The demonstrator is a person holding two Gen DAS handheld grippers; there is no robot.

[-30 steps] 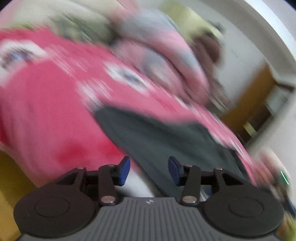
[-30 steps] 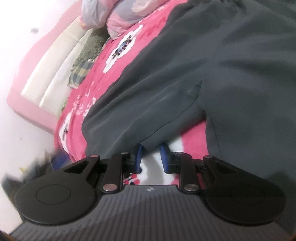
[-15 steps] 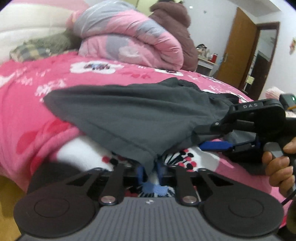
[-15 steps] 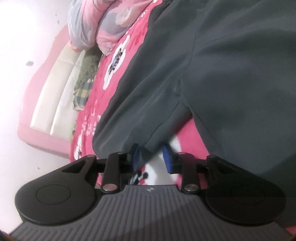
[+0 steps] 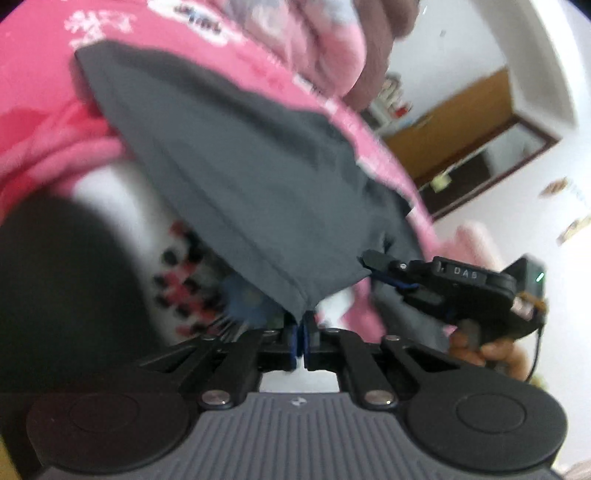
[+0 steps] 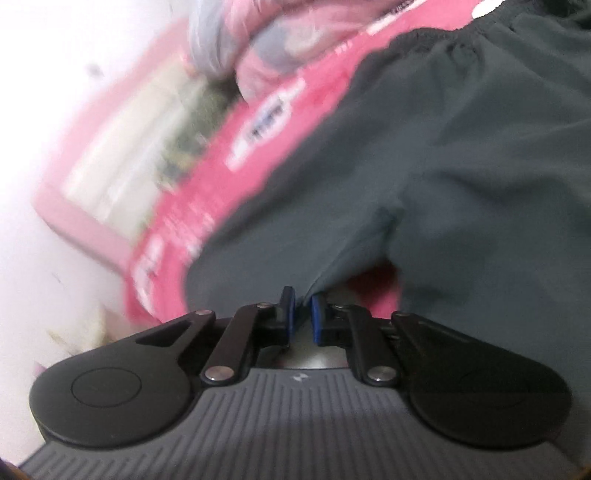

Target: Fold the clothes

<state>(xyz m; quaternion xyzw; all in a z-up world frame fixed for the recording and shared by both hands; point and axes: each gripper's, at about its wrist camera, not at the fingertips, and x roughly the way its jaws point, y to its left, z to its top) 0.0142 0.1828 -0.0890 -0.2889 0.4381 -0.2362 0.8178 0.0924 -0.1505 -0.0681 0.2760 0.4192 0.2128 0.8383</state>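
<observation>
A: What was nearest the left camera?

B: The left tool (image 5: 300,332), its blue pads pressed together on a hem corner of the dark grey shorts (image 5: 236,177). Its jaws had just been closing, with that cloth between them.

A: And the right one?

B: The right tool (image 6: 303,306) had just been closing too, and it pinched another hem edge of the shorts (image 6: 461,155). In the left view it (image 5: 384,267) showed from the side at the cloth's right edge, with a hand (image 5: 495,350) under its black body.

A: Where did the shorts lie?

B: Spread across the pink bedspread (image 5: 48,122), lifted at the two pinched corners. The gathered waistband (image 6: 480,33) sat at the far end in the right view.

A: Beyond that?

B: A bundled pink and grey quilt (image 5: 325,48) lay further up the bed, blurred. Past it was a white wall and a brown wooden door (image 5: 458,122). In the right view a pink headboard (image 6: 122,155) with a pale panel stood at the bed's far left.
</observation>
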